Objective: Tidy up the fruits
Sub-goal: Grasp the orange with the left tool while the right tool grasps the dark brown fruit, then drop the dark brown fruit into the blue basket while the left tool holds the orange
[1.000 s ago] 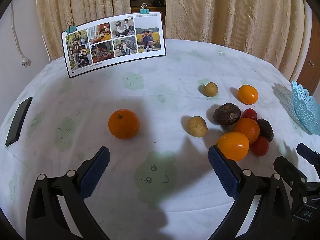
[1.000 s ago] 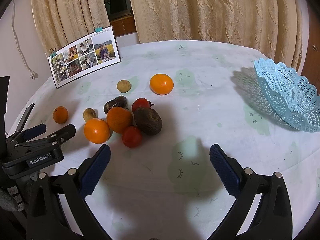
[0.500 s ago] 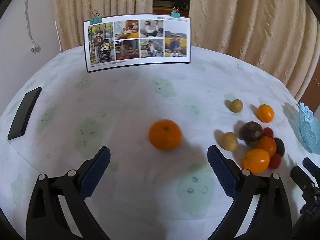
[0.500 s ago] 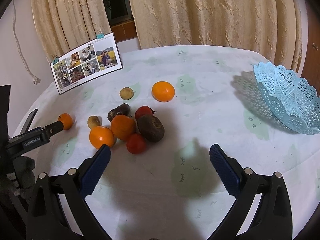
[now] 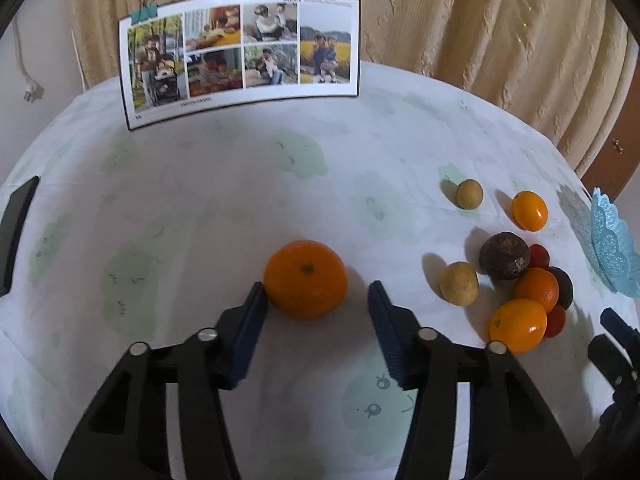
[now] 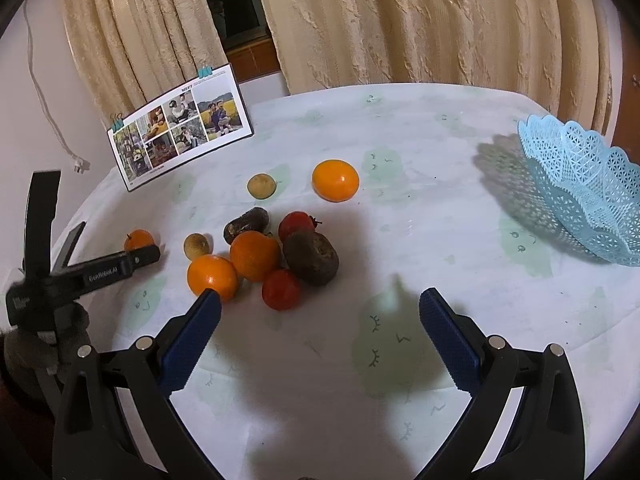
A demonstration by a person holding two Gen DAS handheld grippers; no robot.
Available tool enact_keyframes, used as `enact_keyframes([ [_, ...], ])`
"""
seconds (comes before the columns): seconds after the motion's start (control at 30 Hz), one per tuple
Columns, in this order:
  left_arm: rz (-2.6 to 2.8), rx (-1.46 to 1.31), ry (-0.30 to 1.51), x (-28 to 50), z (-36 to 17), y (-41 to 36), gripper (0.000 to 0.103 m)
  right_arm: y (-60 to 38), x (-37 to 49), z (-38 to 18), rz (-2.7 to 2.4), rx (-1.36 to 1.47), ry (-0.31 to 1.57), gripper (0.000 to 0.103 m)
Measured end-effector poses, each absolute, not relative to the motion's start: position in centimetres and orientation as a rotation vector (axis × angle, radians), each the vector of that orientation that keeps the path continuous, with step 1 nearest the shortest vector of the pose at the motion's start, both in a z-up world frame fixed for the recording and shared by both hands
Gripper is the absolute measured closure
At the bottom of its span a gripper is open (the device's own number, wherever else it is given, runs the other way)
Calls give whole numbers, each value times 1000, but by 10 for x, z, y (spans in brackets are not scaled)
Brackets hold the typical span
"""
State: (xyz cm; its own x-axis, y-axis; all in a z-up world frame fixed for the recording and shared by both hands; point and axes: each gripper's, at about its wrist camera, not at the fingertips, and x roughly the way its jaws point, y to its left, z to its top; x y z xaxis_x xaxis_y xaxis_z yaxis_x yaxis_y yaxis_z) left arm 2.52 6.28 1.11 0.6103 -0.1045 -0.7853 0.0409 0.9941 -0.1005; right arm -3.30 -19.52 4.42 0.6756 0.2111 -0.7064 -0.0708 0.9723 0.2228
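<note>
1. The left hand-held gripper [image 5: 316,300] is held low over the surface [image 5: 200,208], its blue pads parted around a lone orange [image 5: 306,279]; the left pad [image 5: 250,320] seems to touch the fruit, though contact cannot be confirmed, and a gap is seen on the right side.
2. The right hand-held gripper [image 6: 320,328] is held level above bare cloth with its jaws spread wide and nothing between them.
3. Just beyond its left pad [image 6: 188,344], a cluster of fruits [image 6: 272,256] is seen: oranges, red tomatoes and dark brown fruits touching one another.
4. Farther off, a small tan fruit [image 6: 261,186] and a single orange [image 6: 335,180] are set apart from the cluster.
5. A light blue basket [image 6: 580,184] is seen at the far right, well apart from the fruit.
6. A photo card [image 5: 240,56] is propped at the far edge, before curtains [image 5: 480,20].
</note>
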Motion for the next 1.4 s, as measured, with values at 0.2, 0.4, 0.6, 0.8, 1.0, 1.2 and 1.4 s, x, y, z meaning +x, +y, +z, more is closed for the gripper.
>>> enact_keyframes([
  [0.2,-98,-82,865,17,20,64,64,-198,-23,49,155,195,811,11],
  [0.4,-113,-60,806,7,32,58,65,-198,-1,42,188,217,860,33],
  [0.6,-80,-88,828,13,28,67,65,-203,18,27,225,305,917,48],
  [0.8,-82,-109,871,20,18,70,51,-213,25,22,250,386,934,54],
  [1.0,-73,-133,899,29,10,75,50,-218,22,19,290,437,933,62],
  [1.2,-86,-136,897,27,10,76,63,-221,18,20,295,461,915,62],
  [1.4,-77,-90,853,20,19,68,63,-231,3,33,257,465,847,62],
])
